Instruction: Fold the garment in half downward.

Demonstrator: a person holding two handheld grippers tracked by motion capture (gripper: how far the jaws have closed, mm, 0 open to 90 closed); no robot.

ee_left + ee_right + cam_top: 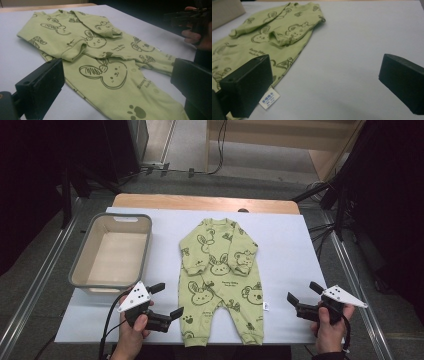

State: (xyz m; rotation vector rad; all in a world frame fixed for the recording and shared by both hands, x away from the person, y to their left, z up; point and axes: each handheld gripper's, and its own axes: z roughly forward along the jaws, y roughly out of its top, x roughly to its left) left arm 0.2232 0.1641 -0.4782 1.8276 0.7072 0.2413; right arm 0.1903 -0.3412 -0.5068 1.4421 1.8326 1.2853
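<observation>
The print on the white care label point(269, 98) was too small to read, and the romper's point(105, 72) legs ran past the left gripper view's bottom edge.

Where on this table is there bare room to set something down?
The widest bare patch of white table cover lies right of the green romper, up to the right gripper. The grey bin is empty inside. The strip between bin and romper is narrow, crowded by the left gripper.

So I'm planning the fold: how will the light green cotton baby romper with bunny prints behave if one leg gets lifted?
The light green cotton baby romper is probably floppy: its sleeves lie folded flat. Likely light, so it may drag across the smooth white table cover.
</observation>
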